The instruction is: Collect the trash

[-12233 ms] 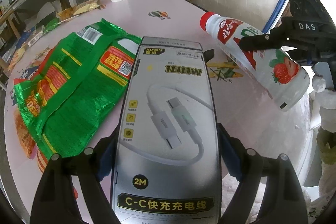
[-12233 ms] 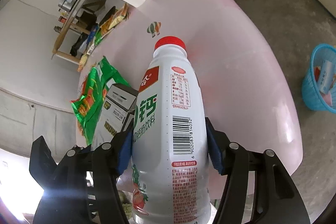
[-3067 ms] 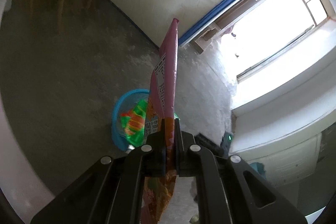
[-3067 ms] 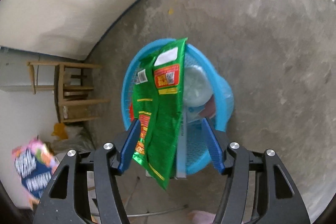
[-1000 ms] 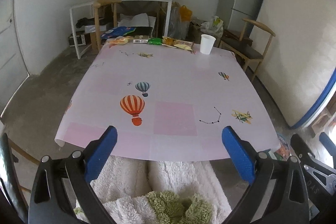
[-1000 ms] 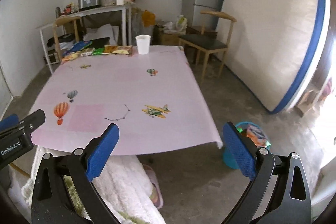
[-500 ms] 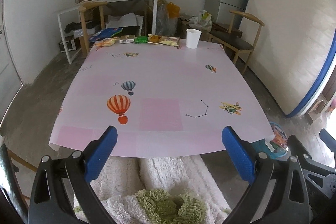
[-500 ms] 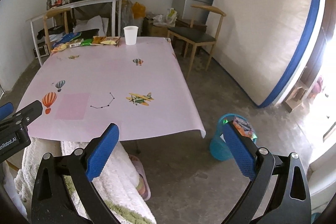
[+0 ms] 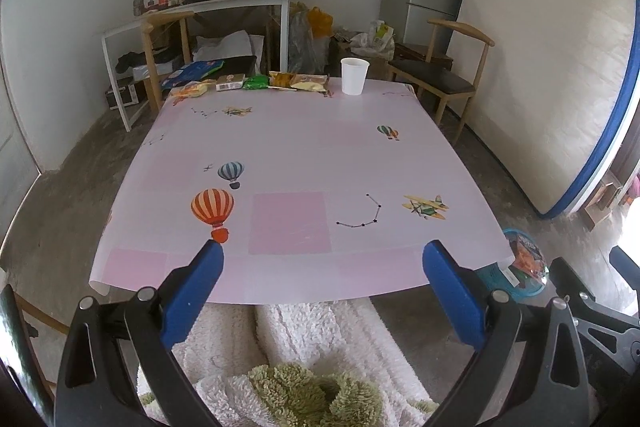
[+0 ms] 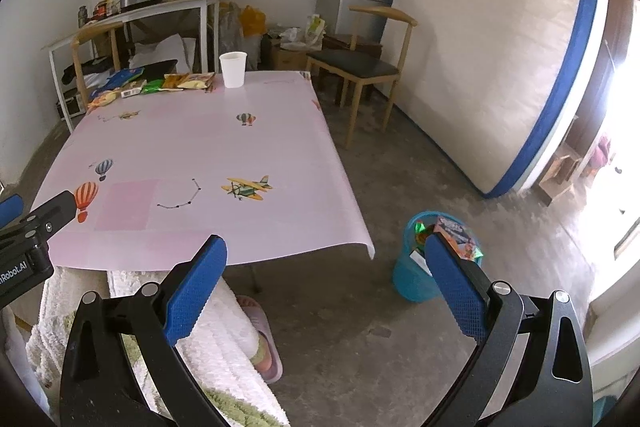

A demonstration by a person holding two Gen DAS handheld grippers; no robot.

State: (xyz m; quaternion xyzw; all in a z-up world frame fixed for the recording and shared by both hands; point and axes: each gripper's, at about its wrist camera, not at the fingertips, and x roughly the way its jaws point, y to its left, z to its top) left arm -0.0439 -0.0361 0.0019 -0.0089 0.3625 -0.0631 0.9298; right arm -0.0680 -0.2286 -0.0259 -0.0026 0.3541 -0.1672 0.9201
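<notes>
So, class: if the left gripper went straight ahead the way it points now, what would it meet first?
Probably the pink tablecloth: the open left gripper points over the table's near edge, with nothing closer in line. Depth is uncertain.

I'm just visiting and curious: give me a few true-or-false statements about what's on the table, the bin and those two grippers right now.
1. Both grippers, left gripper and right gripper, are open and hold nothing. True.
2. The white paper cup lies tipped over mid-table. False: it stands upright near the far edge.
3. The blue basket stands on the floor beside the table with wrappers in it. True.
4. The snack packets lie along the near edge. False: they lie along the far edge, beside the cup.
</notes>
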